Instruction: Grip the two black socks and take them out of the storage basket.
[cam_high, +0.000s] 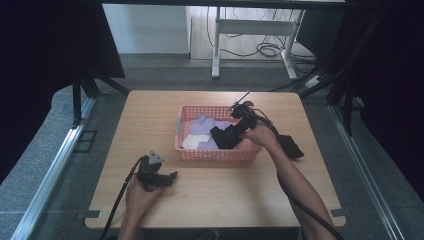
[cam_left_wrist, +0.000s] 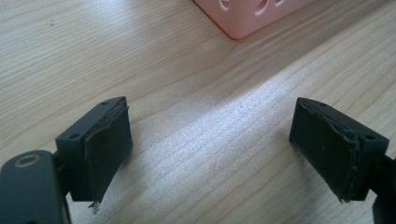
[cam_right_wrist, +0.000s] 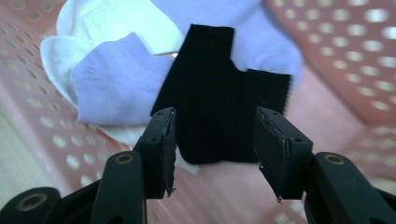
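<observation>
Pink basket (cam_left_wrist: 252, 16) cut off at 12 o'clock edge; white sock (cam_right_wrist: 93, 28) mostly hidden under lavender sock (cam_right_wrist: 116, 79).

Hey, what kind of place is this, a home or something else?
Probably a lab or recording workspace, not a home: black curtains flank the light wooden table, metal frame rails run along the grey floor, and cables lie beneath a white desk behind.

Text: none legible
Labels: none on basket (cam_high: 218, 153) or socks (cam_right_wrist: 212, 100)
Brands: none on the grippers' jaws
Numbers: none
Signs: none on table (cam_high: 150, 115)
</observation>
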